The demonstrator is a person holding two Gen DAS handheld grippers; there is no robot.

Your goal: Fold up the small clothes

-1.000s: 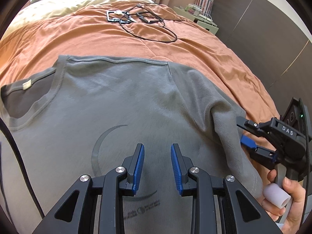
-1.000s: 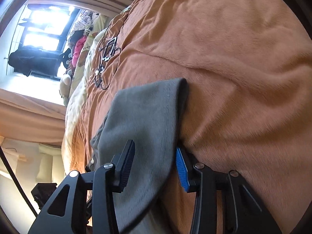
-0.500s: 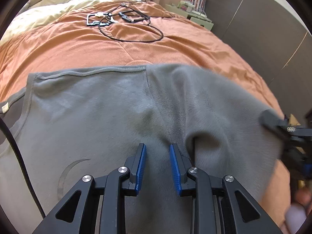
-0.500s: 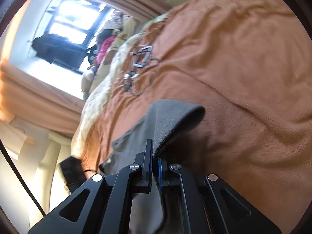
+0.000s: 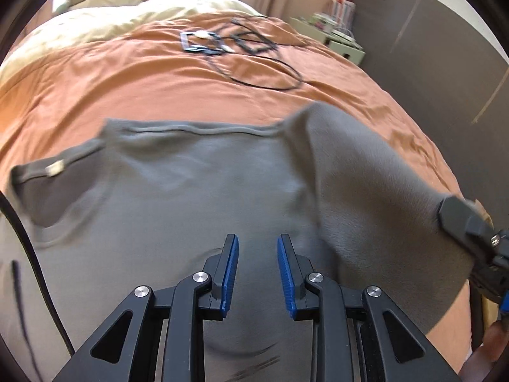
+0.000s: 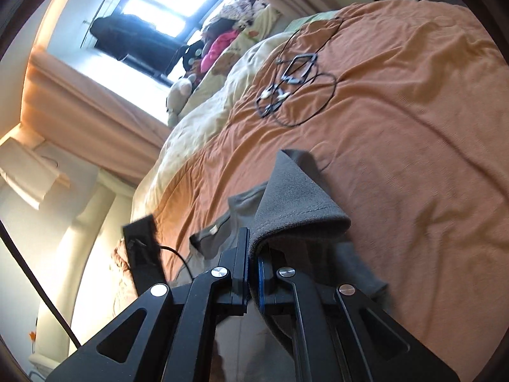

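A grey T-shirt (image 5: 191,197) lies flat on the orange bedspread (image 5: 127,73), its neckline at the left. Its right sleeve (image 5: 366,172) is lifted off the bed. In the left wrist view my right gripper (image 5: 445,213) comes in from the right edge, shut on that sleeve's end. The right wrist view shows the sleeve (image 6: 292,203) draped over the closed right gripper (image 6: 253,242), the cloth pinched between the pads. My left gripper (image 5: 256,245) hovers over the shirt's chest, open a little, with nothing between its fingers.
Black cables and small frames (image 5: 222,44) lie on the bedspread beyond the shirt. A cream duvet (image 5: 143,9) and soft toys are at the head of the bed. A bedside cabinet (image 5: 343,41) and dark wall panels stand to the right. A hand (image 5: 490,343) holds the right gripper.
The right gripper, open around the sleeve a second ago, has closed on it, rolled and raised it off the bed. The left gripper has shifted over the shirt, its gap unchanged.
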